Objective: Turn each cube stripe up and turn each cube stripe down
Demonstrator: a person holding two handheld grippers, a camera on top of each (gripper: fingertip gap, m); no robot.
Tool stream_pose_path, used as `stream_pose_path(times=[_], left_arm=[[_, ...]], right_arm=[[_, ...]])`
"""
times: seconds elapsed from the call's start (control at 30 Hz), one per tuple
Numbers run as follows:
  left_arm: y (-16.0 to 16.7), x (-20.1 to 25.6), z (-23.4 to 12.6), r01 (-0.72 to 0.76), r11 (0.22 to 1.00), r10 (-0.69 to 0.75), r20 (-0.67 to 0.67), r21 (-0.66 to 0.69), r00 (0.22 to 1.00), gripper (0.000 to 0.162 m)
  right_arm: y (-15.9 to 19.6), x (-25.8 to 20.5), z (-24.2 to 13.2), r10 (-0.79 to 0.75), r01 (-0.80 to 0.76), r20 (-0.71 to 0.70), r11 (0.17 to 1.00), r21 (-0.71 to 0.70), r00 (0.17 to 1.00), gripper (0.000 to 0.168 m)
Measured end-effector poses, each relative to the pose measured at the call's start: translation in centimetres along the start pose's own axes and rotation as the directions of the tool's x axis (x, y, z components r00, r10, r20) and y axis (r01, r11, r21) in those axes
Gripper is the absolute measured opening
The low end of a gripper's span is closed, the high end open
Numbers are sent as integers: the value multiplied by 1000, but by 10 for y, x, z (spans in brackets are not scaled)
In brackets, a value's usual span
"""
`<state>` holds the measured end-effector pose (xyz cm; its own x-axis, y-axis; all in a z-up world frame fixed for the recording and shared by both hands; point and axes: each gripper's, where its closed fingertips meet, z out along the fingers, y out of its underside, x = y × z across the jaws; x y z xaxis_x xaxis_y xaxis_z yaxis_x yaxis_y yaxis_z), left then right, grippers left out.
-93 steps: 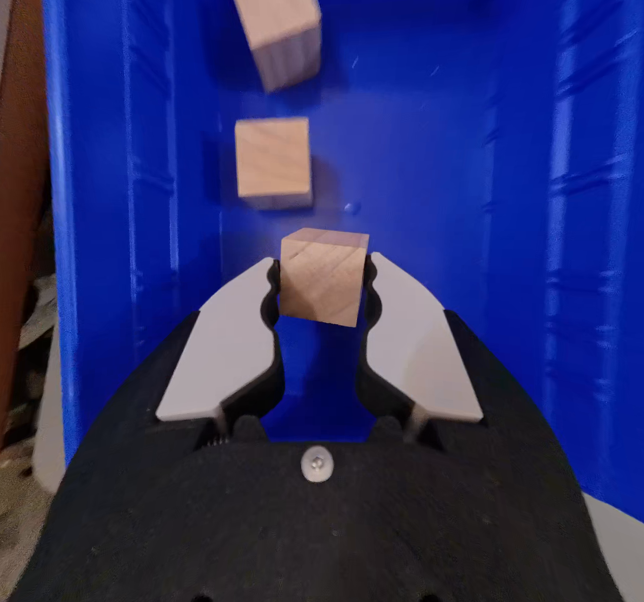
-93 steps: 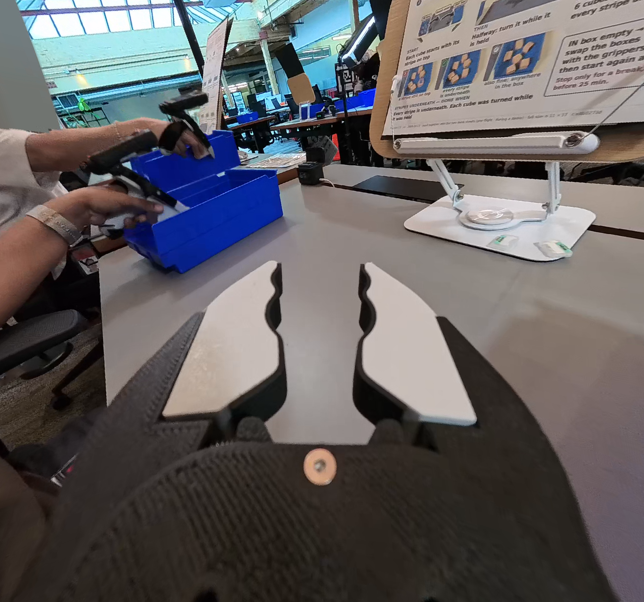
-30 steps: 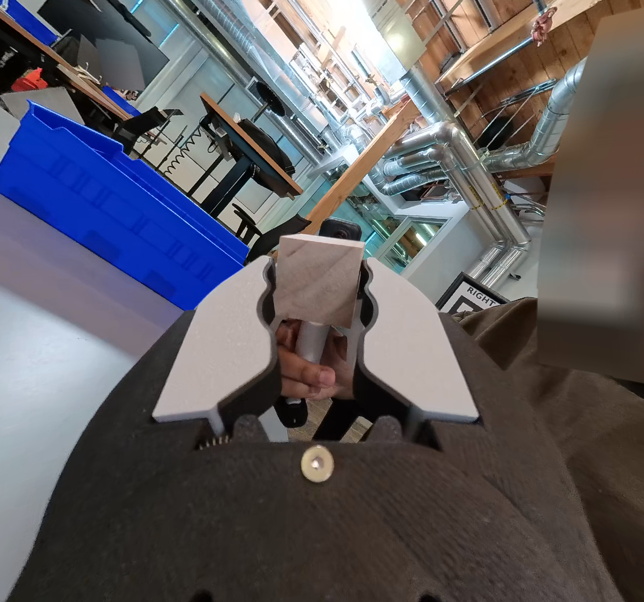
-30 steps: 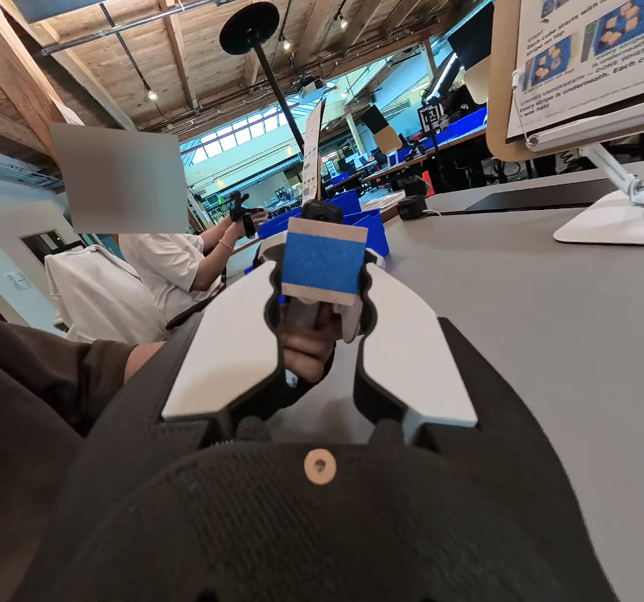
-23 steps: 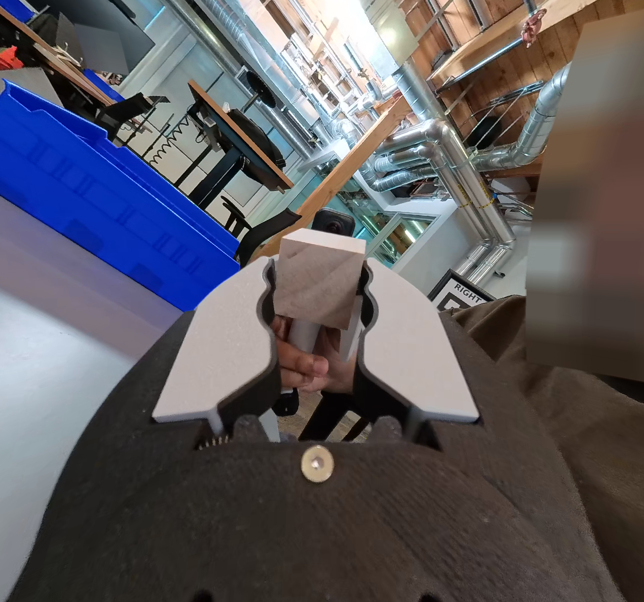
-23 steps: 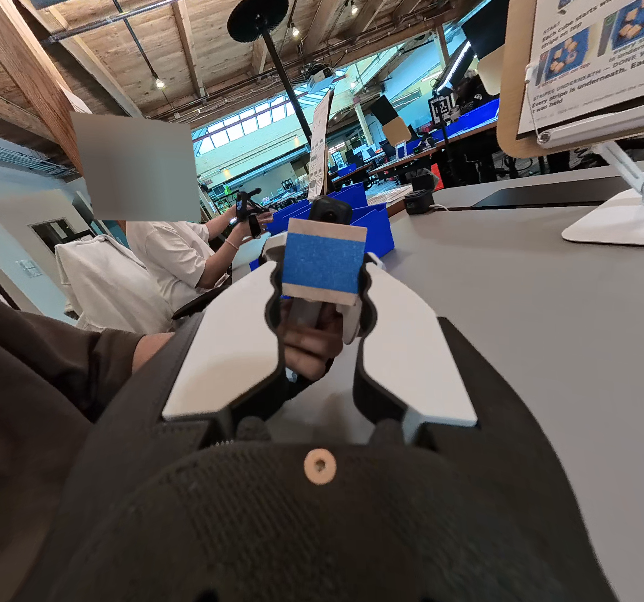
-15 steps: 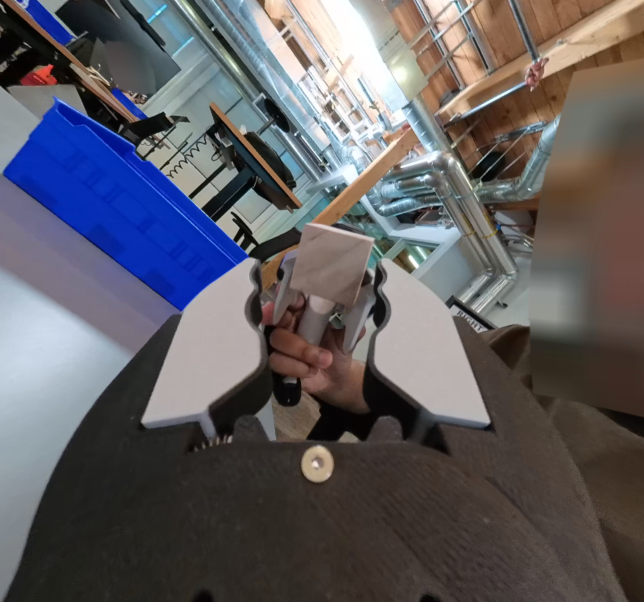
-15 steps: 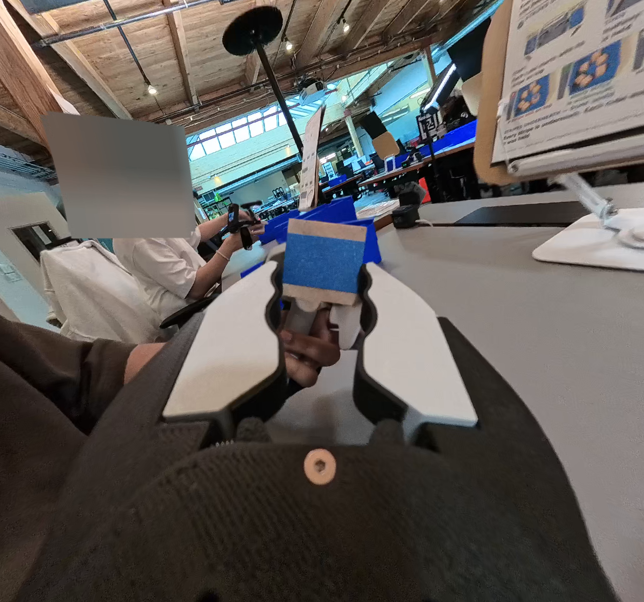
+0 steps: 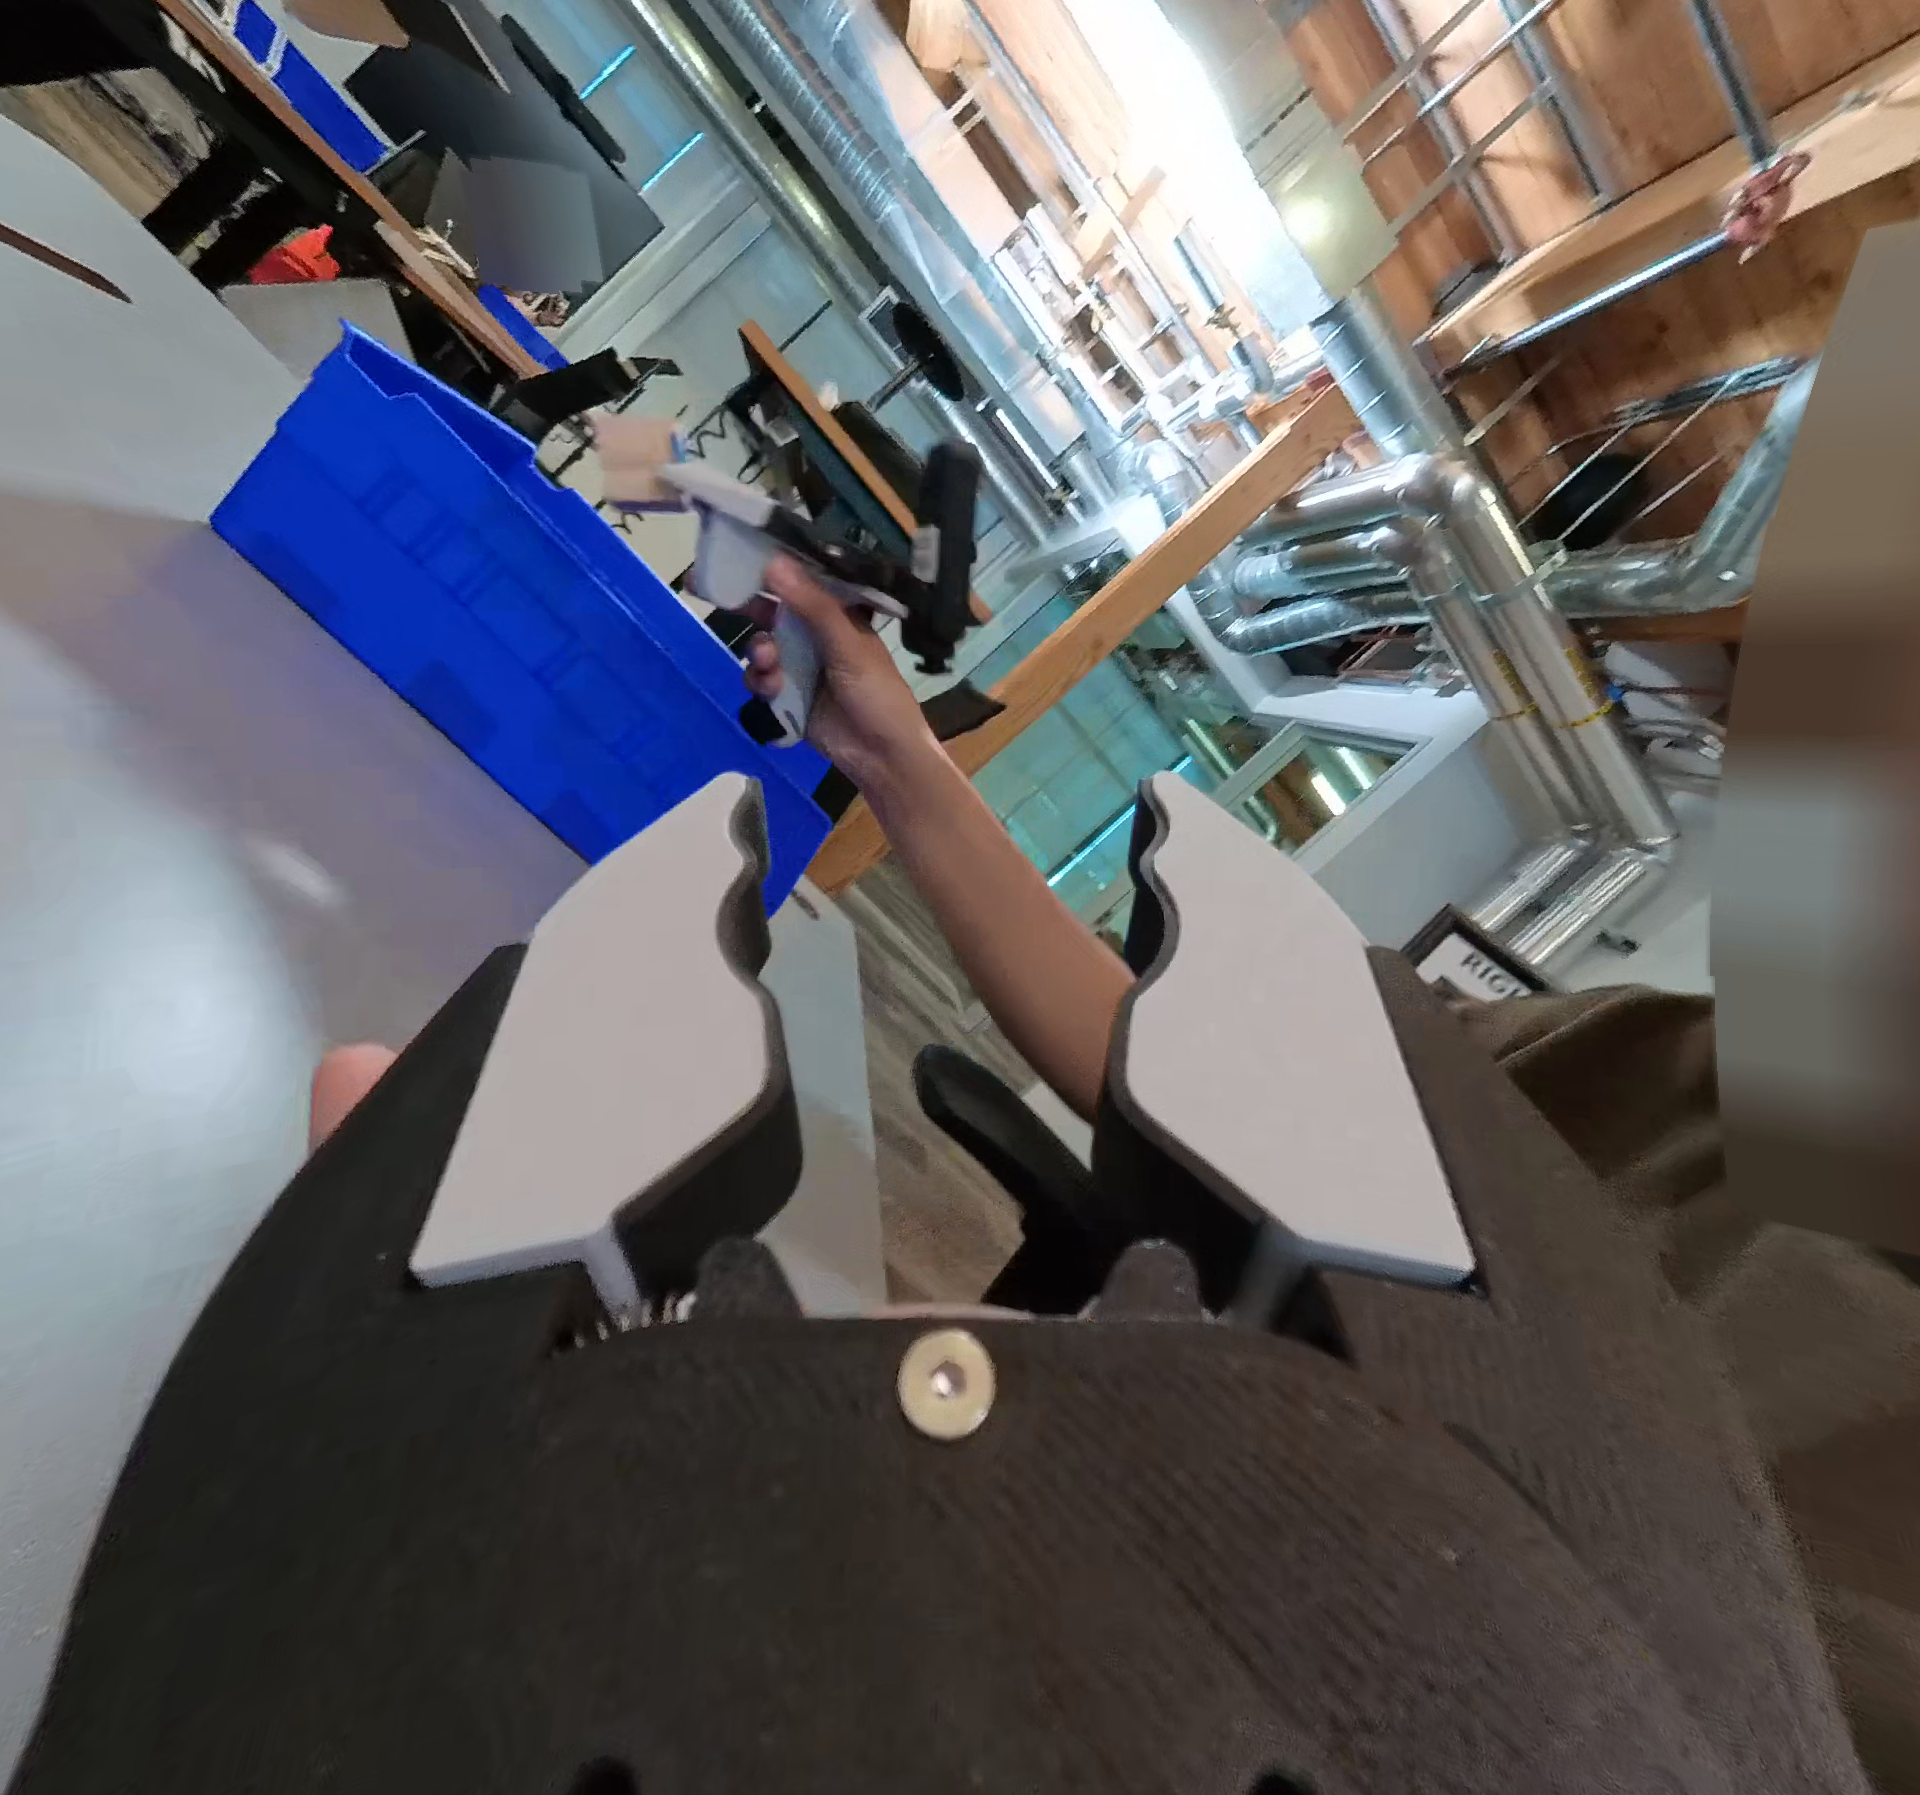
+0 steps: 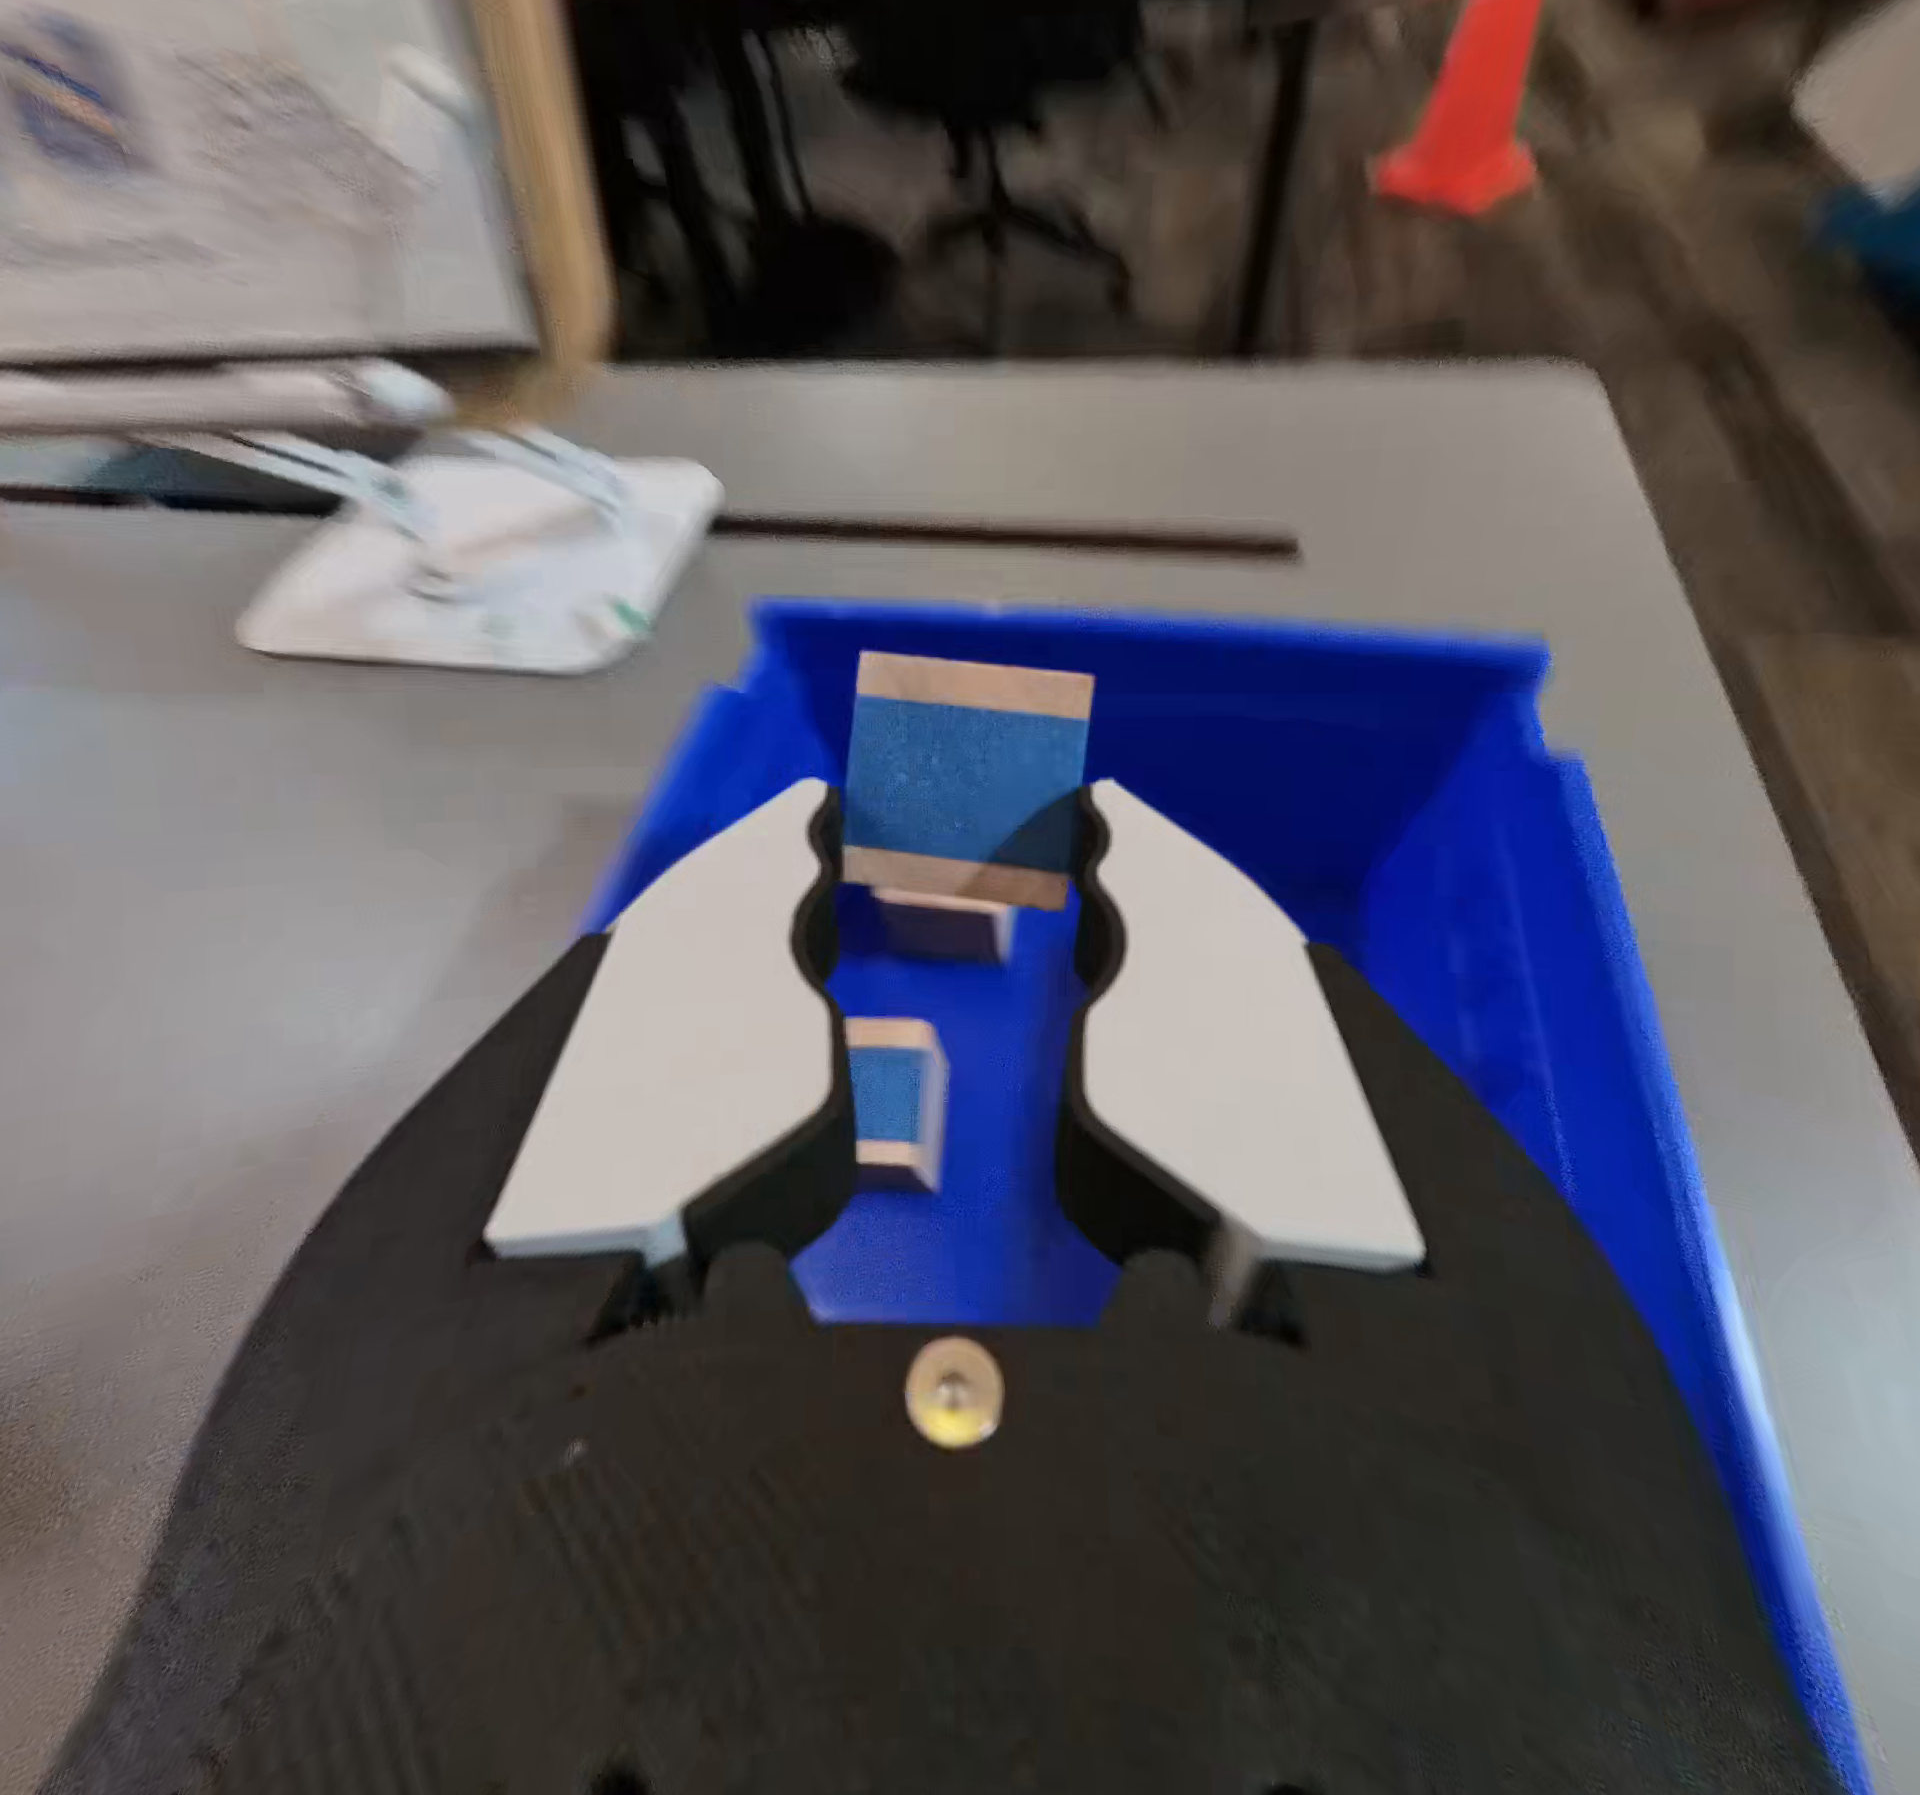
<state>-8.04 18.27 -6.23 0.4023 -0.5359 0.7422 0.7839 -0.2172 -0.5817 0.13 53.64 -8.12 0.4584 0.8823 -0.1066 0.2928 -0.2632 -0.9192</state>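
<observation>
My right gripper [image 10: 961, 846] pinches the cube [image 10: 968, 777], stripe facing me, above the blue bin [image 10: 1475, 872]. My left gripper [image 9: 951, 898] is wide apart, holding nothing. If I let go too high, the cube could roll over.

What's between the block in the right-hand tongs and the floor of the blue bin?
In the right wrist view, the held block hangs above the blue bin. Below it there is only air, then two more blocks on the bin's floor.
</observation>
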Motion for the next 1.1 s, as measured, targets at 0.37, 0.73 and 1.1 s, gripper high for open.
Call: stream_pose_path(times=[0.37,0.73,1.1], left_arm=[[22,-11,6,-96,985,104,49,-144,993,61],[20,-16,2,-85,985,96,64,-152,993,59],[-31,-21,-17,-259,963,270,224,-76,936,67]], right_arm=[[82,80,65,-7,-80,-213,914,-399,977,44],[77,67,45,-1,-81,-177,886,-457,984,43],[-24,-154,-68,-230,212,221,972,101,948,50]])
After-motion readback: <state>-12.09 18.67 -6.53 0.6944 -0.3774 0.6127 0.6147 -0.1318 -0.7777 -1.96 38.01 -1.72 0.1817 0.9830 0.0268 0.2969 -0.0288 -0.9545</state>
